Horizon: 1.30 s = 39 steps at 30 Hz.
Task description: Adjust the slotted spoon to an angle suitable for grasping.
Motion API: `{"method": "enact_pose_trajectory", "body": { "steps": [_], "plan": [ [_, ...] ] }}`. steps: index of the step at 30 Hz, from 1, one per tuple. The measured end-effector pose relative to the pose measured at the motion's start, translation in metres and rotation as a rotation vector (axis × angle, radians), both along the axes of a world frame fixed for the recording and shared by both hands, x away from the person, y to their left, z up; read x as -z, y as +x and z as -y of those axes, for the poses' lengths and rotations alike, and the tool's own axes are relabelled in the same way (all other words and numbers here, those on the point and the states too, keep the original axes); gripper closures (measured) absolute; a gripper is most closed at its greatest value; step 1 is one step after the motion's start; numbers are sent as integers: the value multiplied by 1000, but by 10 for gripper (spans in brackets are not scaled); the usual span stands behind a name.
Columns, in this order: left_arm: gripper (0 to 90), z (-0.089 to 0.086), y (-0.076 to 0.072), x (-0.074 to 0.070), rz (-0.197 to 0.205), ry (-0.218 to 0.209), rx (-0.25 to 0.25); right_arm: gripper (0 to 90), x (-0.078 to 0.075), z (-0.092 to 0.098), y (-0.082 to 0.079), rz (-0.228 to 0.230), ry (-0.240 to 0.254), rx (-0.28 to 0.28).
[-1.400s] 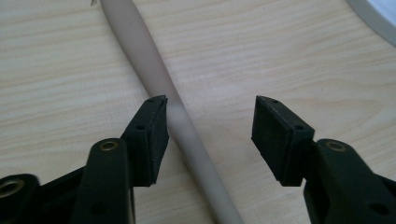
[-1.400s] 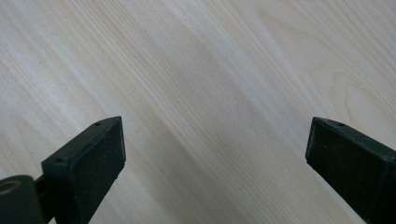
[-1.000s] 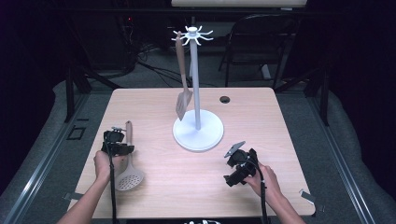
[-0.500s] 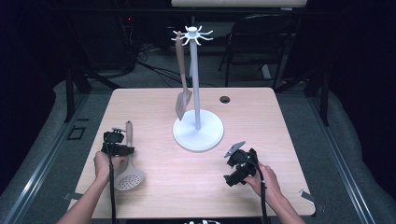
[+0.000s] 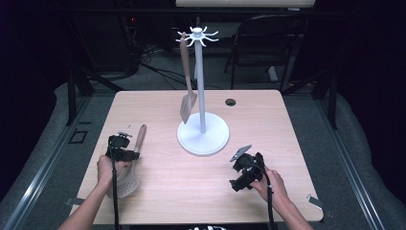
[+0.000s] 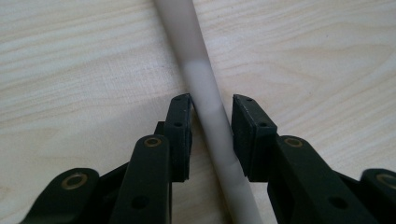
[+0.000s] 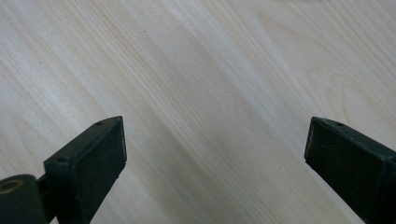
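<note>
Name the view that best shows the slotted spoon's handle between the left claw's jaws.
The left gripper view: the slotted spoon's handle runs between the left claw, whose jaws have just been closing, one pad touching, a slight gap at the other. The high view shows the whole spoon small, partly hidden.

The table [image 6: 70, 70] is pale wood, matt with fine grain. The skimmer's handle [image 6: 205, 93] on it looks smooth, matt plastic. The stand [image 5: 203, 139] is smooth white.

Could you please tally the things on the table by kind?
Kitchen utensils: 2, a slotted spoon lying flat and a spatula hanging
Hook stand: 1
Handheld grippers: 2, left gripper and right gripper
Total: 5
</note>
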<state>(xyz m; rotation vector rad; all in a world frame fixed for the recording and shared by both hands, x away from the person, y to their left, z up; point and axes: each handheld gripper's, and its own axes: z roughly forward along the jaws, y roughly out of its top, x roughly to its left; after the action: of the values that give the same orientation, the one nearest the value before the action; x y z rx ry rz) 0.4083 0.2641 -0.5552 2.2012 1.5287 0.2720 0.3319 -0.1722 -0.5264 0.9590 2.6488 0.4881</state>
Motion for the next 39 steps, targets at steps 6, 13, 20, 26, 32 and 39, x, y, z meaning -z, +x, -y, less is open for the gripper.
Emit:
{"method": "enact_pose_trajectory", "body": {
  "steps": [6, 13, 20, 26, 32, 39],
  "plan": [
    [713, 0, -3, 0, -8, -13, 21, 50, 1, 0, 0, 0, 2, 1],
    [737, 2, -9, -1, -20, -14, 58, 49, 1, 0, 0, 0, 2, 1],
    [757, 5, -16, -2, -26, -10, 93, 50, 1, 0, 0, 0, 1, 0],
    [763, 7, -21, -3, -37, 7, 122, 49, 2, 0, 0, -1, 9, 4],
    [752, 7, -19, -3, -53, -4, 126, 49, 1, -1, 0, -4, 2, -2],
    [716, 11, -10, -6, -55, -4, 129, 49, 3, -1, 1, -7, 4, 2]
  ]
}}
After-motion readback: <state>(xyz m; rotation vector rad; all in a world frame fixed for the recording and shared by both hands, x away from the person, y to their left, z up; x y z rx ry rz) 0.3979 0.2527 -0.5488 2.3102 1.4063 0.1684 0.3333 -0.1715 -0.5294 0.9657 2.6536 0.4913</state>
